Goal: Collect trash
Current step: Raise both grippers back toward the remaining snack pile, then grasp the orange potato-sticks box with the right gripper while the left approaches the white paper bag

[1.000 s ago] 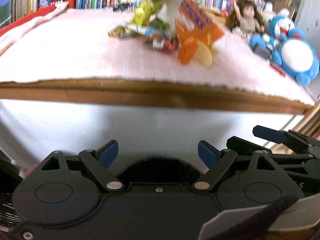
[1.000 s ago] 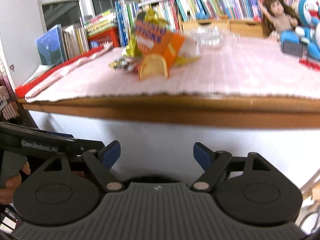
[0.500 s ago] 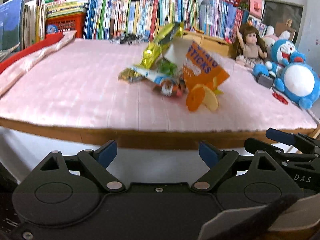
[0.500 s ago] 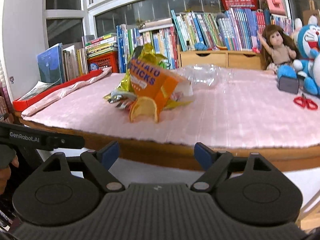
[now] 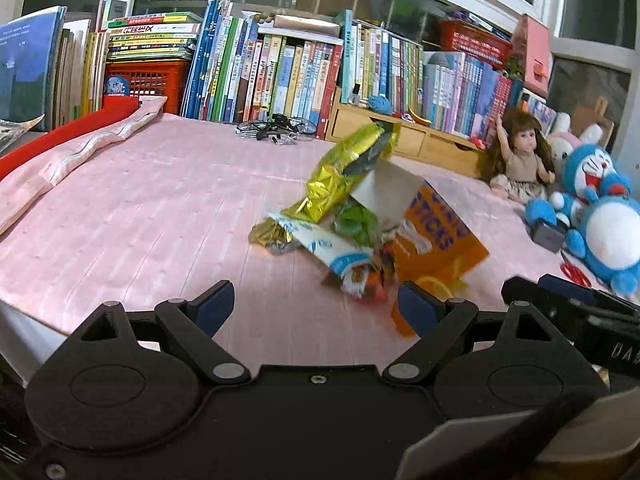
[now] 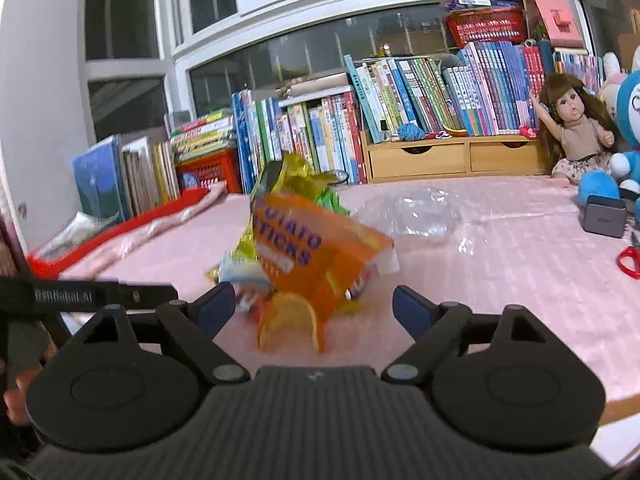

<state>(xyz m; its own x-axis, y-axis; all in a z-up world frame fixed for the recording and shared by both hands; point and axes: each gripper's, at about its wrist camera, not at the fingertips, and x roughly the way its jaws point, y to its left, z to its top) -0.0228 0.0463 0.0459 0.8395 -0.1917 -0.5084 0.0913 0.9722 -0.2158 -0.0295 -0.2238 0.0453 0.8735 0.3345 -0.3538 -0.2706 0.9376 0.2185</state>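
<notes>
A heap of trash lies mid-table on the pink cloth [image 5: 140, 216]: an orange potato-sticks box [image 5: 434, 236] [image 6: 316, 256], a yellow foil bag [image 5: 344, 168] [image 6: 288, 172], a white-and-blue wrapper [image 5: 324, 244] and a green wrapper [image 5: 358, 222]. A clear crumpled plastic bag [image 6: 416, 212] lies behind the heap in the right wrist view. My left gripper [image 5: 316, 306] is open, just short of the heap. My right gripper [image 6: 312, 306] is open too, with the orange box straight ahead between its fingers but apart from them.
Books [image 5: 280, 76] line the far edge. A wooden drawer unit [image 6: 452, 158], a doll [image 5: 520, 160], a blue plush toy [image 5: 604, 224], a grey box [image 6: 604, 216] and red scissors [image 6: 630, 260] stand at the right. A folded pink cloth on red [image 5: 76, 148] lies left.
Both grippers have risen from below the table edge to above the tabletop and moved in toward the trash heap. Both stayed open.
</notes>
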